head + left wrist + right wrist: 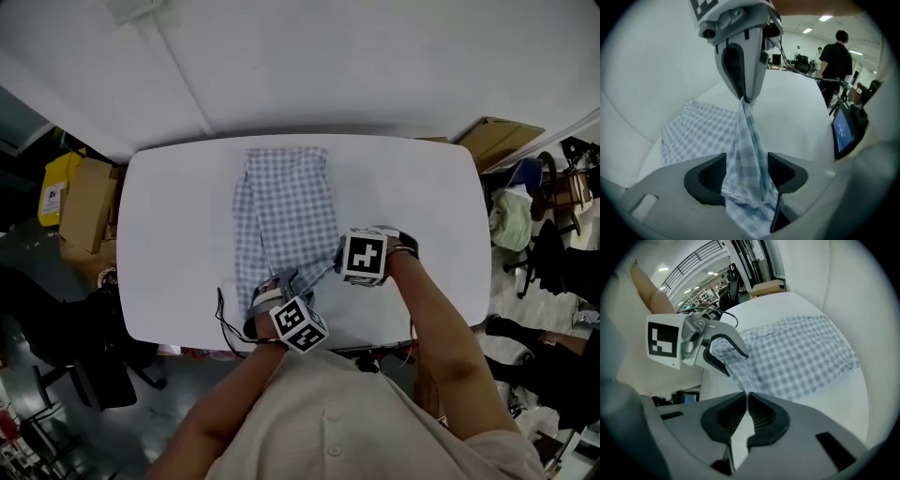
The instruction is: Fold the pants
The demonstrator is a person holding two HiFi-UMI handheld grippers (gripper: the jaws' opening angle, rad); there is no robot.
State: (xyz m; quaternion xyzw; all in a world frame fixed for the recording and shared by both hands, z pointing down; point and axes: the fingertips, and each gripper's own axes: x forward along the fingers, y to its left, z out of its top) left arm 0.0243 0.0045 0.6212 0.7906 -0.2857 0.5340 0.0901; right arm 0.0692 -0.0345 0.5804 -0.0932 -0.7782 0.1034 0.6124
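**Gripper states: right gripper (746,408) clamped on the pants (286,202), left gripper (746,172) gaping around them**

White table (422,202), rounded at the corners, carries the blue-checked pants a little left of its middle. Their long axis runs from the person's edge straight toward the far edge. The far end lies flat and spread close to the far edge. The near end is raised off the tabletop as a narrow bunched strip; which end is the waist cannot be told. The right gripper's jaws are closed tight on a thin fold of this strip. The left gripper's jaws stand wide apart, with the cloth hanging loosely between them, just below the right gripper's tip. Off the table stand a cardboard box (86,202) to the left and a second box (502,139) past the far right corner. A standing person (836,58) is well beyond the table. A black cable (223,317) loops on the near edge beside the left gripper.
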